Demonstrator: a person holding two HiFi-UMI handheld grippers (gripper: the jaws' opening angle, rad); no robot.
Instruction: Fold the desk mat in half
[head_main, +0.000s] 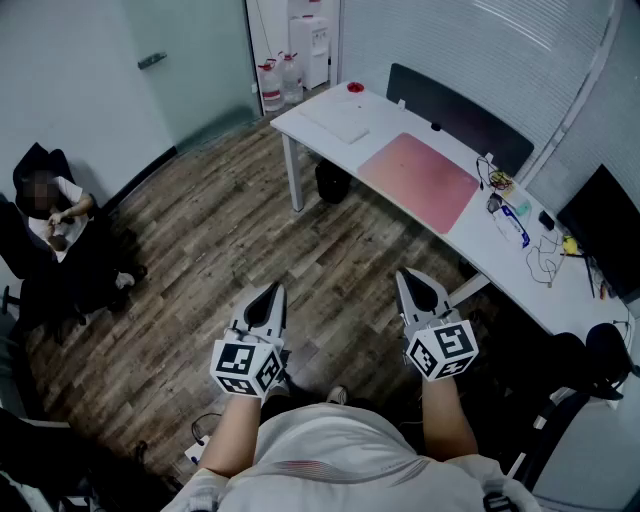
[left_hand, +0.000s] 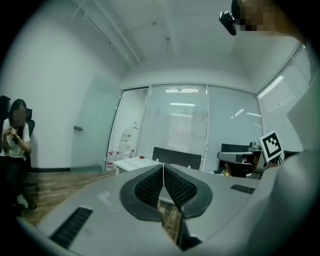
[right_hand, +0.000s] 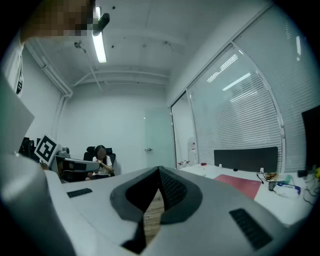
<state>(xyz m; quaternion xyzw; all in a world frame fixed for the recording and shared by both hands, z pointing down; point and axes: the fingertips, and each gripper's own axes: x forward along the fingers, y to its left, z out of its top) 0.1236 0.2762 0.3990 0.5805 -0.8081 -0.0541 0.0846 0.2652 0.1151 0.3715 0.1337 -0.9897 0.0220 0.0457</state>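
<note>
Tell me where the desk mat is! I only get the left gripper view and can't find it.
Observer: In the head view, the pink desk mat lies flat and unfolded on the white desk, ahead of you and to the right.
Operator: Is my right gripper holding something?
Observer: No. The right gripper view shows the right gripper shut, with nothing between its jaws.
Operator: What's beside the mat?
Observer: Loose cables lie on the desk, to the right of the mat in the head view.
</note>
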